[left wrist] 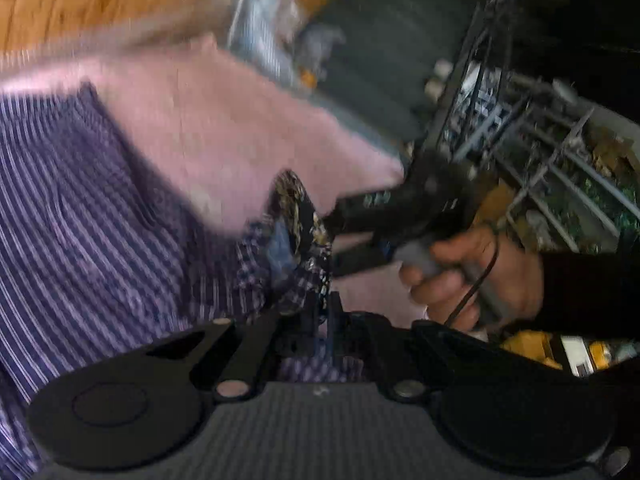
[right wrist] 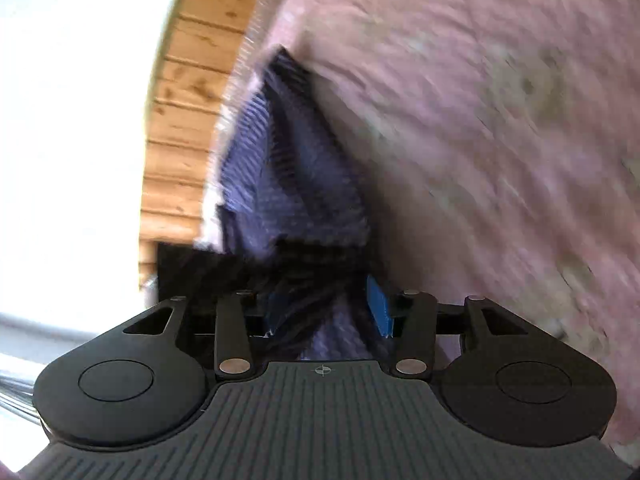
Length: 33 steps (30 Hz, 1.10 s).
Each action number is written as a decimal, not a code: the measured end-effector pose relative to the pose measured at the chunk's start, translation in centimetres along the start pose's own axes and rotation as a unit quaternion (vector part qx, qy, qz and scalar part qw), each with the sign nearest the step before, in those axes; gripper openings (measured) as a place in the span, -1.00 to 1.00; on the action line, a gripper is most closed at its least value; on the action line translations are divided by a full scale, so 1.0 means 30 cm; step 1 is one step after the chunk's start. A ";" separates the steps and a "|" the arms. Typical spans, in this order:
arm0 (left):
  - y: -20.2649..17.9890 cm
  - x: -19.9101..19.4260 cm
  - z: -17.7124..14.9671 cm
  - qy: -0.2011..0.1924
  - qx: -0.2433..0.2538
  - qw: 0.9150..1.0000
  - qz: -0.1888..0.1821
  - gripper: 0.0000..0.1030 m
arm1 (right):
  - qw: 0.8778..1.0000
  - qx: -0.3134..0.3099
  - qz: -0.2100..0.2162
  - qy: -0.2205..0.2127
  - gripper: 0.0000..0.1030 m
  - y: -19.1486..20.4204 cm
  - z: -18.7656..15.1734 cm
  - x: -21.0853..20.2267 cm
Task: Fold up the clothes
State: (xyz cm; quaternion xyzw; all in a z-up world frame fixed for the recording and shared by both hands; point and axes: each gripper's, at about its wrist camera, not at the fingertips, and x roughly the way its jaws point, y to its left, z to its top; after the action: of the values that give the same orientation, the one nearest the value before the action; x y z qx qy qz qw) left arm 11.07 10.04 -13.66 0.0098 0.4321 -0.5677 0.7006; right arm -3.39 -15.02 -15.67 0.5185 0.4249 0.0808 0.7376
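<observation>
Striped garment (left wrist: pixel 80 208) over pink bedspread (left wrist: pixel 224 120)

I'm seeing thin woven cloth in the striped shirt (left wrist: pixel 80 208), lying on a soft, fuzzy pink blanket (left wrist: pixel 240 128). Matt black plastic is showing on the right gripper (right wrist: pixel 328 312), with varnished knotty wood planks (right wrist: pixel 188 92) behind.

Daylit, heavy motion blur, blown-out white glare left, fisheye-bent edges
</observation>
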 end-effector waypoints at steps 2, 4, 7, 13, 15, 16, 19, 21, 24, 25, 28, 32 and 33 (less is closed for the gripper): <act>0.002 0.020 -0.024 0.021 0.007 1.000 0.006 -0.93 | 1.000 0.002 -0.008 0.010 -0.05 -0.021 -0.025 0.013; 0.005 0.002 -0.050 0.031 0.009 0.999 0.016 -0.93 | 1.000 0.008 -0.003 0.011 -0.05 -0.035 -0.042 0.010; 0.039 -0.026 -0.075 0.038 -0.003 0.999 0.032 -0.93 | 1.000 0.011 0.013 0.027 -0.05 -0.036 -0.051 -0.014; 0.005 -0.041 -0.039 0.017 -0.011 0.999 0.027 -0.93 | 0.998 0.030 0.033 0.042 0.30 -0.056 -0.049 -0.059; -0.046 -0.047 -0.012 0.003 0.007 1.000 0.025 -0.93 | 0.995 0.070 0.061 0.023 0.57 -0.073 -0.035 -0.065; -0.069 -0.063 0.010 -0.009 0.016 1.000 0.024 -0.93 | 0.993 0.089 0.074 0.014 0.61 -0.079 -0.028 -0.066; -0.108 -0.146 0.079 -0.044 0.038 0.998 0.030 -0.93 | 0.992 0.075 0.088 0.045 0.50 -0.001 0.010 0.015; -0.135 -0.219 0.126 -0.063 0.061 0.996 0.028 -0.93 | 0.985 0.076 0.145 0.063 0.26 0.071 0.025 0.050; -0.157 -0.231 0.126 -0.033 0.090 0.995 -0.005 -0.92 | 0.975 0.083 0.195 0.068 0.15 0.131 0.022 0.049; -0.155 -0.204 0.108 -0.013 0.093 0.995 -0.014 -0.92 | 0.975 0.086 0.193 0.071 0.15 0.121 0.014 0.045; -0.126 -0.053 0.000 0.055 0.083 0.995 -0.006 -0.92 | 0.984 0.106 0.121 0.074 0.19 0.006 -0.024 0.032; -0.086 0.102 -0.124 0.122 0.063 0.990 0.037 -0.87 | 0.985 0.152 0.042 0.065 0.20 -0.148 -0.064 -0.011; -0.076 0.106 -0.128 0.127 0.054 0.990 0.041 -0.80 | 0.986 0.154 0.033 0.059 0.24 -0.164 -0.067 -0.028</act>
State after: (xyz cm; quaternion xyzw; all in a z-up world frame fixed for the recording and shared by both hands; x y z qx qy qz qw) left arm 6.89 8.68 -16.93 0.1376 0.4854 -0.5553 0.6611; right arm -6.93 -16.30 -19.53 0.6339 0.4580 0.0688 0.6195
